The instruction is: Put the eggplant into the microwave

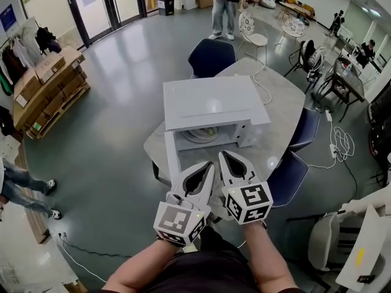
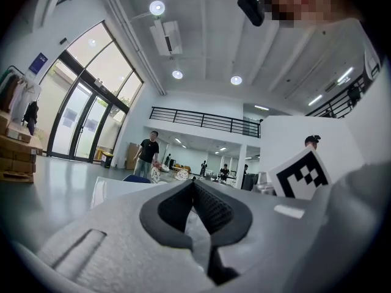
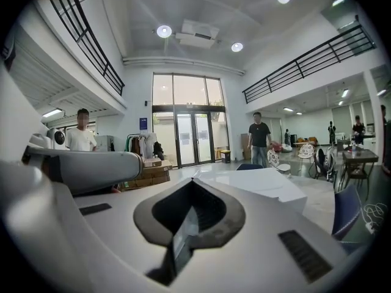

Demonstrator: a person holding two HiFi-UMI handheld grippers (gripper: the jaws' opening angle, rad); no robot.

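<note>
A white microwave (image 1: 214,102) stands on a round grey table (image 1: 281,102). Its door (image 1: 171,159) hangs open at the left, toward me. Inside, a pale turntable plate (image 1: 201,134) shows; whether an eggplant lies on it I cannot tell. My left gripper (image 1: 211,163) and right gripper (image 1: 222,154) are held side by side, close in front of me and short of the microwave's opening. Both are shut with nothing between the jaws. In the left gripper view the left gripper's (image 2: 194,182) tips meet. In the right gripper view the right gripper's (image 3: 193,179) tips also meet, aimed over the microwave's top (image 3: 256,185).
Blue chairs stand at the table's far side (image 1: 211,56) and right side (image 1: 303,129). A white cable (image 1: 264,89) trails over the table. Cardboard boxes (image 1: 46,84) are stacked at the left. A person (image 1: 225,5) stands beyond the table, and more tables and chairs fill the right.
</note>
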